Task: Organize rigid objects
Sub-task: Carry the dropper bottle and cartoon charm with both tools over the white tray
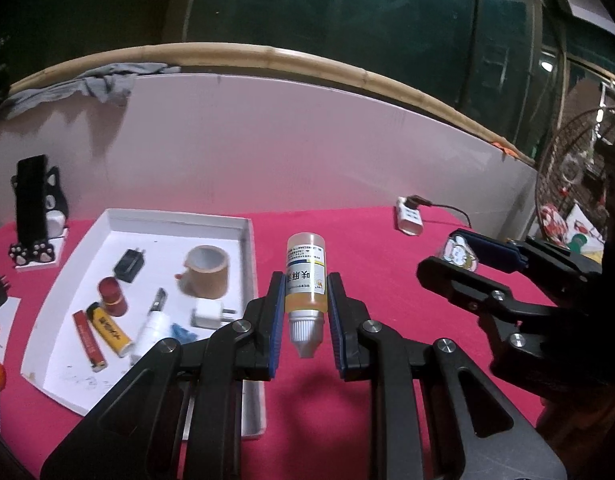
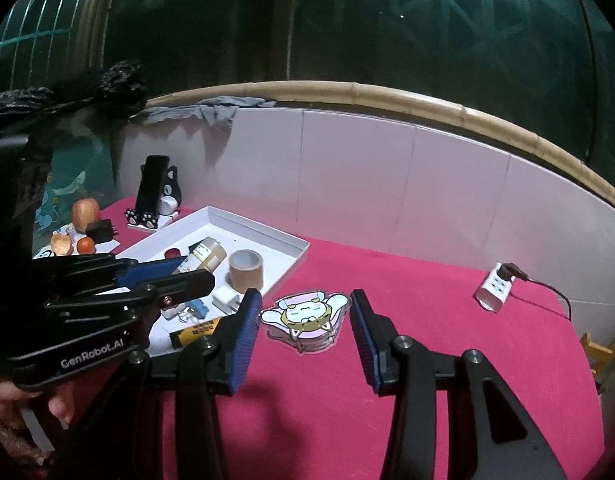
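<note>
Left gripper (image 1: pixel 305 312) has the bottle (image 1: pixel 306 280) pinched between its fingers, nearly closed on it, nozzle pointing back at the camera, dead centre of the left view and clear of the red counter (image 1: pixel 387 248). The white tray (image 1: pixel 249 264) sits just to its left, already carrying tape (image 1: pixel 205 276), chargers, lighters and a pen.

Over to the right gripper (image 2: pixel 305 334): its fingers stand partly open either side of the cartoon badge (image 2: pixel 303 316). In the left view that badge (image 1: pixel 459 254) sits at the fingertips, so it looks held, but whether the pads truly press on it I can't tell.

So this reads as the carry step, both items heading for the tray. Next up, I'd say: swing the bottle left over the rim, lower it into a bare patch near the tape, then release.
</note>
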Available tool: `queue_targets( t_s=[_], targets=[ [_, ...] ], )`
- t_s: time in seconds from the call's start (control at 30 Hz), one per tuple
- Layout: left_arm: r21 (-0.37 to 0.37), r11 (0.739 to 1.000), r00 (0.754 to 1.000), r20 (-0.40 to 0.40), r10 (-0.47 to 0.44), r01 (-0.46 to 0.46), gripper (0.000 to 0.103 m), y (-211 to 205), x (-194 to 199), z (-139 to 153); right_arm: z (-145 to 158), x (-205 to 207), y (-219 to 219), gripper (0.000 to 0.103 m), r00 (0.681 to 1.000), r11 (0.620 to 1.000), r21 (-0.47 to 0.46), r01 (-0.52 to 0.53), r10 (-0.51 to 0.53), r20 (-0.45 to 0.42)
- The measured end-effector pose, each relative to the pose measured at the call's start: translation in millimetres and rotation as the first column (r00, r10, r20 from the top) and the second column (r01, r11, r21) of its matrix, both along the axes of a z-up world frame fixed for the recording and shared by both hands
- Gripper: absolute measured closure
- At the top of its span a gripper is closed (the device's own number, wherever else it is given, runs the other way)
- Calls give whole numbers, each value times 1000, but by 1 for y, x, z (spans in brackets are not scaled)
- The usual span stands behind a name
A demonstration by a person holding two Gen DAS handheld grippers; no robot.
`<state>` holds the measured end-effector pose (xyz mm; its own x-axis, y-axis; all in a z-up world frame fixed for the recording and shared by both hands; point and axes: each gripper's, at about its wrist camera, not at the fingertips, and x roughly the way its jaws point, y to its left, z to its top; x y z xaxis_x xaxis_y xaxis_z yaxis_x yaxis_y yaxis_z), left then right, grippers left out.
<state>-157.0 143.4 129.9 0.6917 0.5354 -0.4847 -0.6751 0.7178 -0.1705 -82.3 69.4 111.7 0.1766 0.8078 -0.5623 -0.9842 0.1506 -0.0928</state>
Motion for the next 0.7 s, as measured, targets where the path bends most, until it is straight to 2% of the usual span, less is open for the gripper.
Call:
queue_targets(
  t_s=[0.7],
  targets=[
    [-28,988,987,32,155,-155,83,40,-72,-11,-1,-49,48,58,994,994,-27,-109,110,20]
  ],
)
